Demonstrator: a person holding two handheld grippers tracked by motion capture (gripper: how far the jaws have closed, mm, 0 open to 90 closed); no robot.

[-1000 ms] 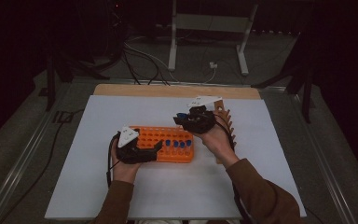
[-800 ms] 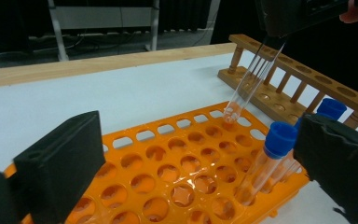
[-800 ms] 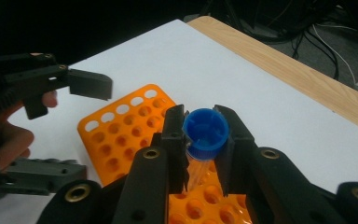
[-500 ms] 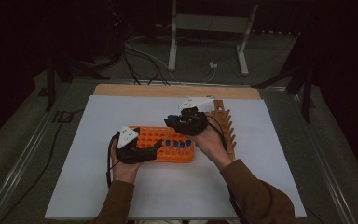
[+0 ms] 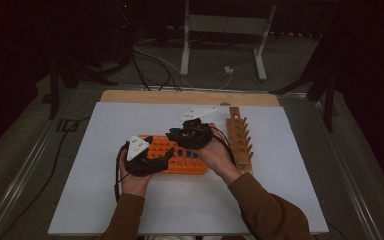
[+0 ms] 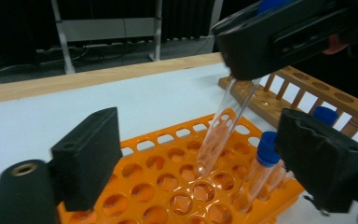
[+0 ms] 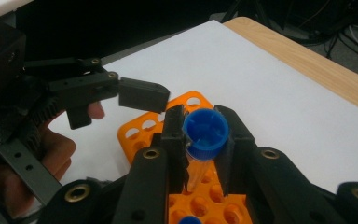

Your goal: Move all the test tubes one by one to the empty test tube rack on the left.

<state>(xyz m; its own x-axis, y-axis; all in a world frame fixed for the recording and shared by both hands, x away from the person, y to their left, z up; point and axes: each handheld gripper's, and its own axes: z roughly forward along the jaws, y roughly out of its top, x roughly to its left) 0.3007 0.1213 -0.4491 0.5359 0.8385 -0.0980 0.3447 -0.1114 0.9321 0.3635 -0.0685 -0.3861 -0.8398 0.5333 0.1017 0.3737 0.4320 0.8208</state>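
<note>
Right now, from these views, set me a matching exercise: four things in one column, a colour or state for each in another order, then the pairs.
Things:
1. left gripper
2. right gripper
3. plastic rack
4. wooden rack

States:
A. shut on a blue-capped tube
B. orange, holds several capped tubes
C. jaws apart, nothing pressed between them
D. lies at the table's right, its holes bare

Pairs: 1-C, 2-A, 3-B, 4-D. The held tube slants down toward the plastic rack's holes.
</note>
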